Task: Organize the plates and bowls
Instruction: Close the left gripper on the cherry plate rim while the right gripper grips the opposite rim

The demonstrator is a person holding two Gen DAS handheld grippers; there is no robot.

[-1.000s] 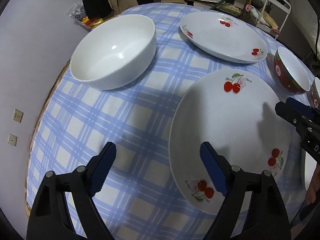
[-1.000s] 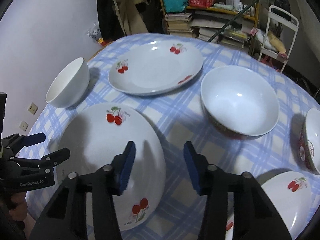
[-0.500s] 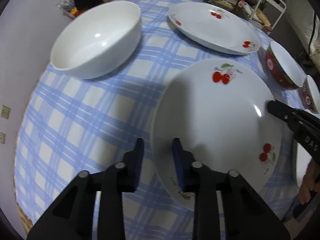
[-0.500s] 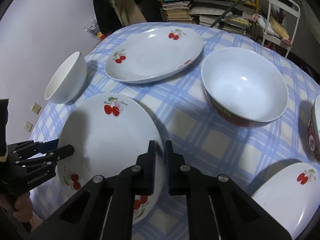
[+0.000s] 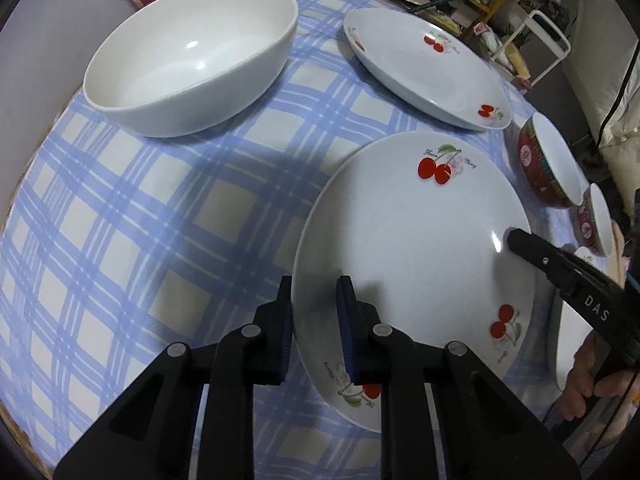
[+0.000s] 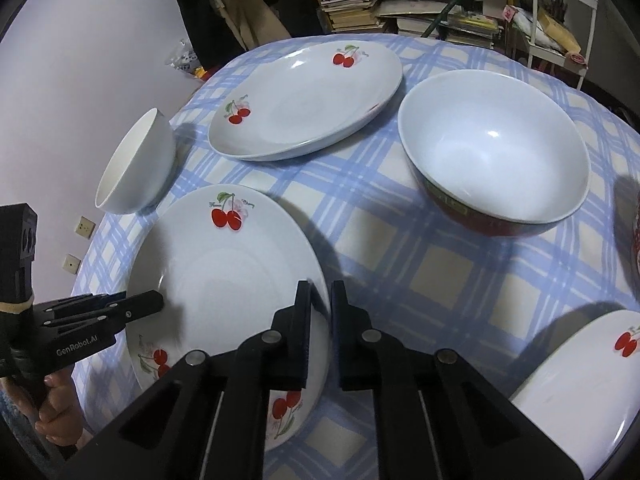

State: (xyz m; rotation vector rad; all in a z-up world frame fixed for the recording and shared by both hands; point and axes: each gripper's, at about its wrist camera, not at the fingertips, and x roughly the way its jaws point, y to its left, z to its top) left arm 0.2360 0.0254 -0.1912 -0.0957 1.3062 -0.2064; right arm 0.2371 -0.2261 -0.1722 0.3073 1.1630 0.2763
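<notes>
- While both grippers clamp it from opposite sides, the near plate lies on the checked cloth, white with red cherry prints at its rim
- left gripper bites the plate's left edge, its jaws having just been closing, one pad under the rim and one on top; right gripper is nipped tight on the right edge, rim between its pads
- a second cherry plate sits beyond, apart from the held one; a third shows at the right view's lower right corner
- plain white bowl stands upright at the far left of the cloth; red-sided bowl stands to the right, near the second plate; a smaller red bowl is just beside it
- a hand grips the left gripper's handle; shelves of books crowd the background
</notes>
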